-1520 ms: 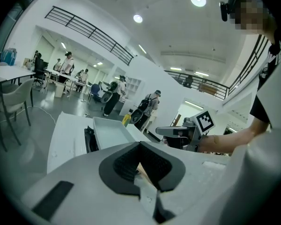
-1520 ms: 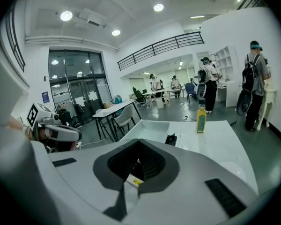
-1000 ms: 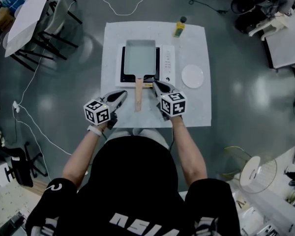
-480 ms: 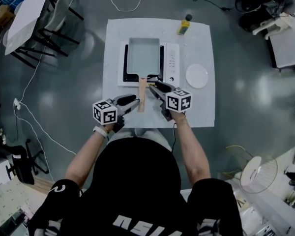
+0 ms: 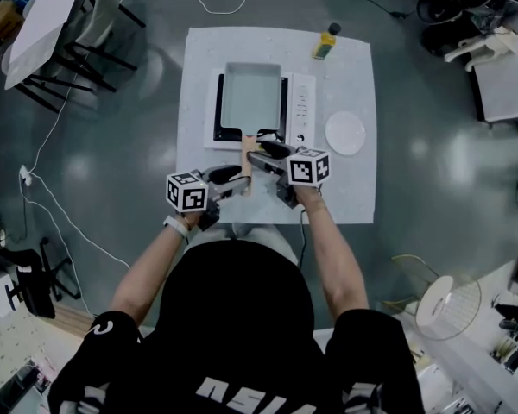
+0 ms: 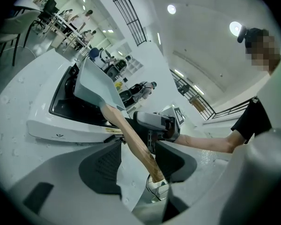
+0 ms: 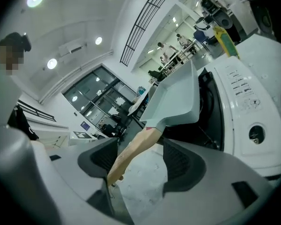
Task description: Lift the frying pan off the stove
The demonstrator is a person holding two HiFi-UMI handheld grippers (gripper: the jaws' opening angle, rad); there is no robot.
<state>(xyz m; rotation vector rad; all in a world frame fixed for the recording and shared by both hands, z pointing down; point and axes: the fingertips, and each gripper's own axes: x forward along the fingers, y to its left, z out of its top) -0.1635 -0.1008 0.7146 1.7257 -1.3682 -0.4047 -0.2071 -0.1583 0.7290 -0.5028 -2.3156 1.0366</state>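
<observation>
A: Quick, the pan point(image 5: 251, 93). What's it like?
B: Rect., pale grey-green, matte, low straight walls. Sits flat on the stove point(image 5: 296, 110), over the black glass top. Stove body's glossy white w/ a strip of controls down its right side. Handle point(image 5: 246, 158) is light wood, rounded, and sticks out past the stove's front edge toward the person.
A: Rest of the counter point(image 5: 198, 67)?
B: White, square, faintly speckled. Round white plate point(image 5: 345, 133) just right of the stove. Yellow bottle point(image 5: 325, 41) w/ dark cap near the far right corner.
A: Vs a sec ago?
B: Both sets of jaws were pinched together then, w/ the tips just off the handle, one each side. Since then both have been opening & have come in round the handle. Pan hasn't budged.
A: Jaws now?
B: Left gripper point(image 6: 139, 163): spread wide, dark ribbed pads well apart, handle running btwn them w/ a gap each side, so no grip. Right gripper point(image 7: 140, 163): also spread wide, handle btwn its pads but nearer one of them. Can't tell if it touches that pad; it isn't clamped. They come at the handle from opposite sides, right one nearer the pan.
A: So the pan's where?
B: On the stove, not lifted.
</observation>
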